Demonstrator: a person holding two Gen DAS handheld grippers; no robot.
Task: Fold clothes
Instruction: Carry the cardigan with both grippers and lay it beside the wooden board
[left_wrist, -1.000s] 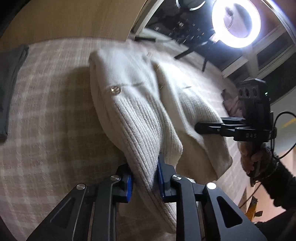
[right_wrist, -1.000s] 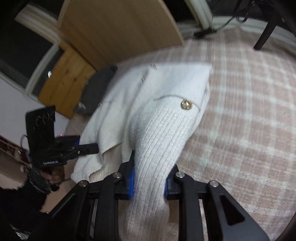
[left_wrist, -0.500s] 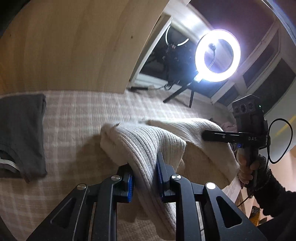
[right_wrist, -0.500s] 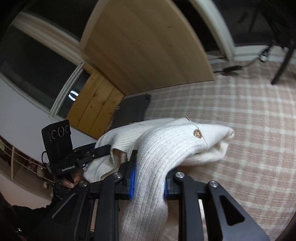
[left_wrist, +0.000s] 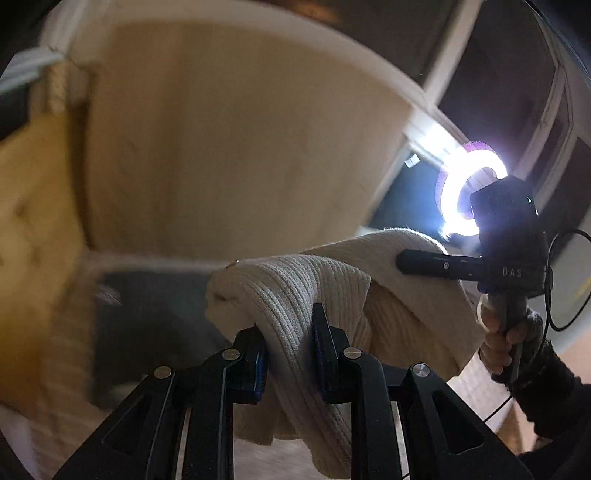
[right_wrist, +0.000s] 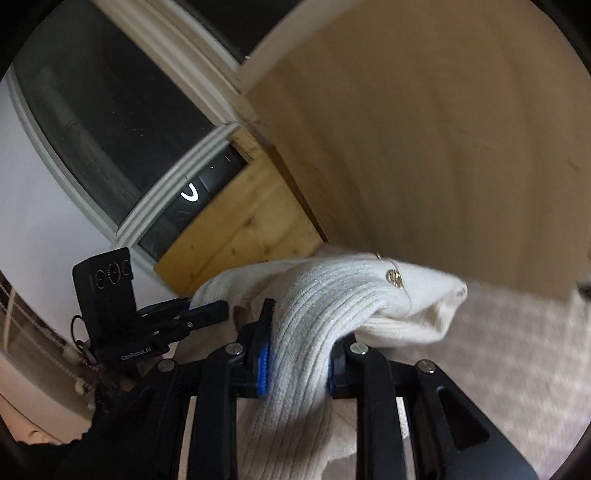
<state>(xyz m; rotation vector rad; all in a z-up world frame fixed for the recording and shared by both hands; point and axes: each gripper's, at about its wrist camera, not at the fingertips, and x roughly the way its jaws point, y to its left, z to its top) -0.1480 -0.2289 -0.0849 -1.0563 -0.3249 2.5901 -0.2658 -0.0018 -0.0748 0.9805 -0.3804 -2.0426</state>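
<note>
Cream ribbed-knit cardigan (left_wrist: 295, 291) with a gold button (right_wrist: 394, 277), bunched and lifted off the checked bedcover (right_wrist: 517, 350), strung crosswise from left gripper (left_wrist: 290, 350), clamped on a ribbed fold, to right gripper (right_wrist: 299, 354), likewise pinched shut on a fold, loose knit hanging below both

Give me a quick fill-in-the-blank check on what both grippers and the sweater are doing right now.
1. The left gripper is shut on the ribbed ____ of the sweater.
2. The right gripper is ____ on the sweater too.
3. The button on the sweater is ____ in colour.
4. Behind the right gripper in the left view glows a ____ light.

Missing words: knit; shut; gold; ring
</note>
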